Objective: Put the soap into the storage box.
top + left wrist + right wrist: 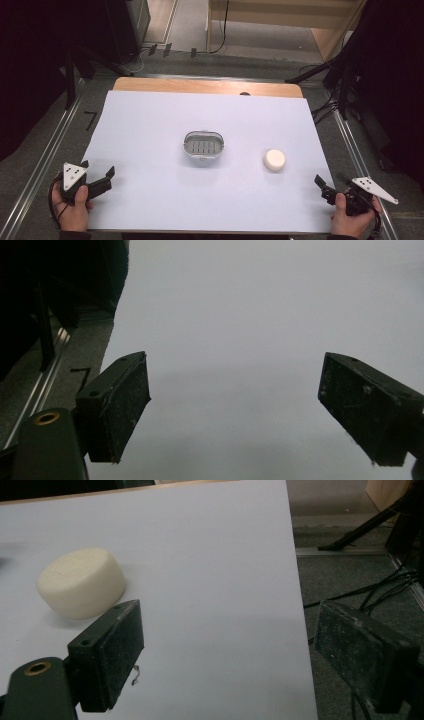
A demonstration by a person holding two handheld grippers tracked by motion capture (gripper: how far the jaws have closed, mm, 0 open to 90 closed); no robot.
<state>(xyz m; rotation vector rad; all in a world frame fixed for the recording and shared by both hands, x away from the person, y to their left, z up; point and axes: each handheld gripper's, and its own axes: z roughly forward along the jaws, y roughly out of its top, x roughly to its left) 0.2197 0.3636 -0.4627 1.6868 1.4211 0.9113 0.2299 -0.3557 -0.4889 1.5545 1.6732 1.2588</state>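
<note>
1. White sheeting covers the tabletop [150, 125], with a strip of bare wood along the far edge and dark floor, rails and cables around it.
2. On that sheet, right of the middle, lies a round cream bar of soap [274, 160]. It sits flat and untouched, well apart from the grey oval soap dish [203, 146] at the middle of the sheet.
3. In the right gripper view the bar of soap [81, 582] shows ahead of the fingers [120, 655] and off toward the left one, not between them. A clear stretch of sheet lies in the gap.
4. The right gripper [324, 189] rests near the sheet's near right corner, its fingers apart and holding nothing. It is the closer of the two to the soap.
5. The left gripper [97, 176] waits at the near left corner, its fingers [117, 410] spread wide over bare sheet, also holding nothing.
6. By my reading, the work is at its start: the approach to the soap has yet to begin and no grasp is made.
7. The next move probably calls for the right gripper to travel forward and toward the middle, until the bar lies between its fingers, then close gently on its rounded sides. The bar could slip if it is pinched off-centre.
</note>
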